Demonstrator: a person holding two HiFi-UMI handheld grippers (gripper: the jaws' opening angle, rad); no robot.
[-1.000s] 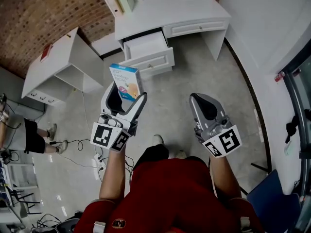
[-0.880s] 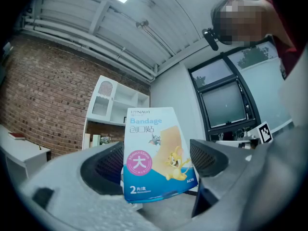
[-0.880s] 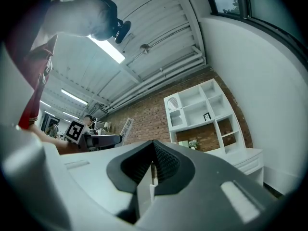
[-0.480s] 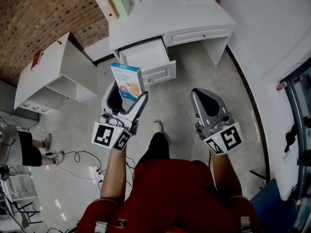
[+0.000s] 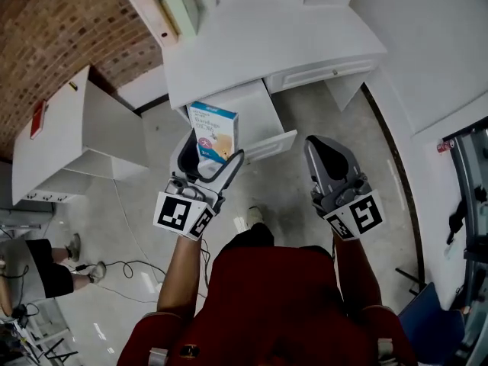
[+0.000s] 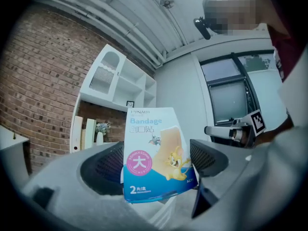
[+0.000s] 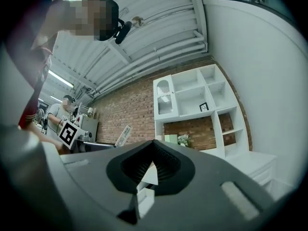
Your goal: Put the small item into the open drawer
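Observation:
A small white-and-blue bandage box [image 5: 214, 132] with a cartoon print stands upright between the jaws of my left gripper [image 5: 210, 157], which is shut on its lower part. In the left gripper view the box [image 6: 156, 153] fills the middle between the two dark pads. In the head view the box overlaps the left part of the open drawer [image 5: 258, 117], which is pulled out from the white desk [image 5: 259, 36]. My right gripper [image 5: 329, 158] is held to the right at about the same height. Its jaws [image 7: 151, 165] are shut and empty.
A white cabinet [image 5: 69, 136] lies tipped on the floor at left. A shelf unit [image 5: 179, 2] with upright items stands at the desk's back left. Cables [image 5: 130, 265] trail on the floor, and a person's legs [image 5: 30, 265] show at lower left.
I have come closer to the desk. The left gripper with the box has gone forward and now overlaps the open drawer. The right gripper kept pace, still shut.

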